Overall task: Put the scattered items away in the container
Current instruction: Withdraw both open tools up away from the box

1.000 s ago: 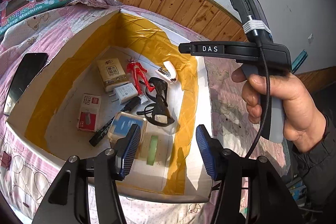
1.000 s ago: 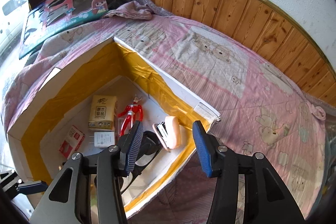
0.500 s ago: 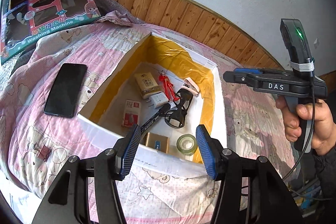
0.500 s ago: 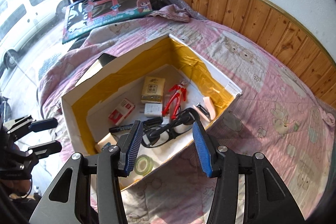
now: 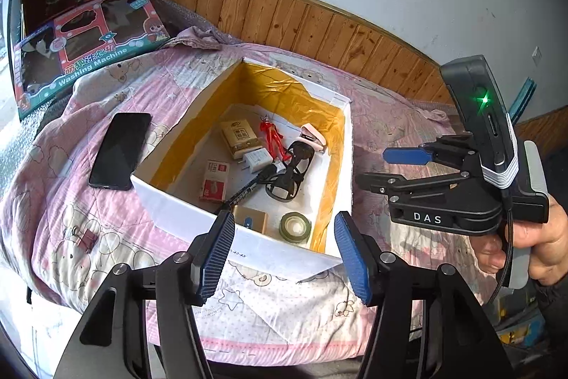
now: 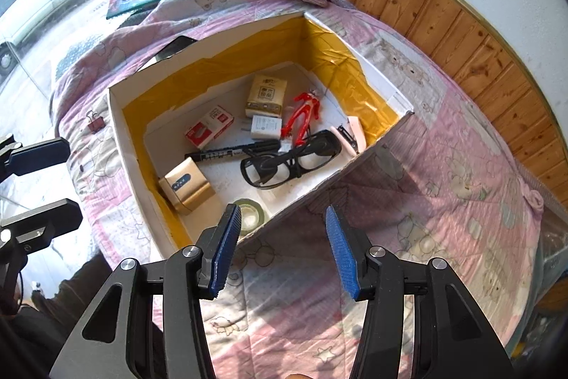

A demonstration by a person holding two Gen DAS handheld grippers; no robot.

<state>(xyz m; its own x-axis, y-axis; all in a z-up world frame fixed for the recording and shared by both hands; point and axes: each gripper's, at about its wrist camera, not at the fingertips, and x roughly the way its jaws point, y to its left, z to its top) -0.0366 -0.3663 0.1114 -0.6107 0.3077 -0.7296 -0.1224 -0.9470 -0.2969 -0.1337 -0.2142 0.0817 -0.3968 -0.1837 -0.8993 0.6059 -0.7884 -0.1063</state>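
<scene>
Container: the white cardboard box with yellow tape inside stands on the pink quilt, in front of both tools.
Already inside: glasses, a black marker, a red toy figure, a white charger plug, a tissue pack, a red-and-white small box, a gold box, a roll of tape and a pink stapler.
Still outside: a black phone and a small binder clip, both on the quilt to the left of the box.
Left gripper: fingers apart, nothing between them, held back from the near wall of the box.
Right gripper: fingers apart and empty as well, over the quilt at the near right corner of the box.
Direction: from the left gripper the clip lies to the left and near, the phone further left and further away; from the right gripper both are on the far side of the box.
Phone axis: its long side runs away from the viewer, nearly parallel to the left wall of the box.
Nearer hand: the left one, I judge, so the next pick probably belongs to it.
Progress: almost finished, I think; only these two things remain.
</scene>
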